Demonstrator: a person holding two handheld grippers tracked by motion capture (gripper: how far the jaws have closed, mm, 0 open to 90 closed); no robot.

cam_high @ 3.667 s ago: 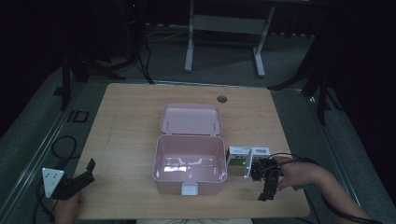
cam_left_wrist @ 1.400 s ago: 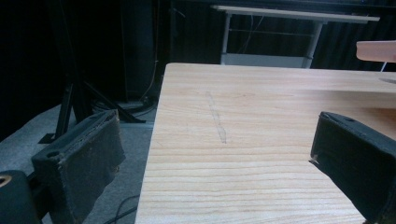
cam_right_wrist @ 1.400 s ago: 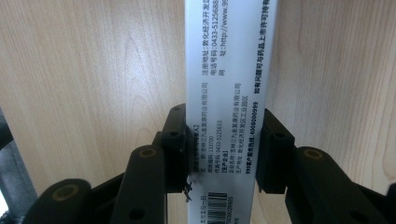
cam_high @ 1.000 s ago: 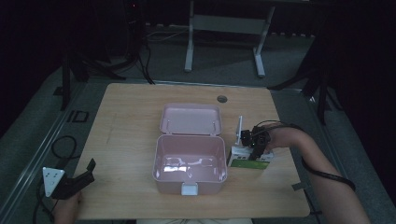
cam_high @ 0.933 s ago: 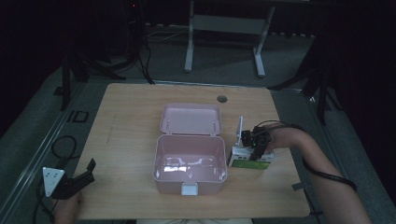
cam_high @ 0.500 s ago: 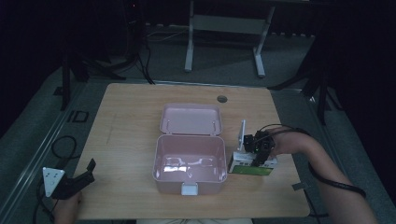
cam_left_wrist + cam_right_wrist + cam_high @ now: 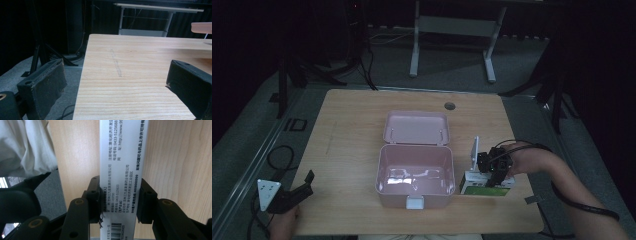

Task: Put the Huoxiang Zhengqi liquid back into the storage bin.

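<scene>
A: Left side?
B: Left gripper (image 7: 294,192) at the near left corner of the light wooden table (image 7: 352,125), black padded jaws spread wide, nothing between them.

A: Right?
B: Right gripper (image 7: 120,195) clenched on the white-and-green printed cardboard box (image 7: 487,183), near the right edge, box lying on the wood just beside the open pink plastic case (image 7: 414,175).

A: Farther back?
B: Case lid (image 7: 416,128) tipped open toward the far edge; round grommet hole (image 7: 450,106) beyond it.

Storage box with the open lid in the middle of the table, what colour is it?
Pale pink storage box, lid and all; clearest in the high view.
</scene>
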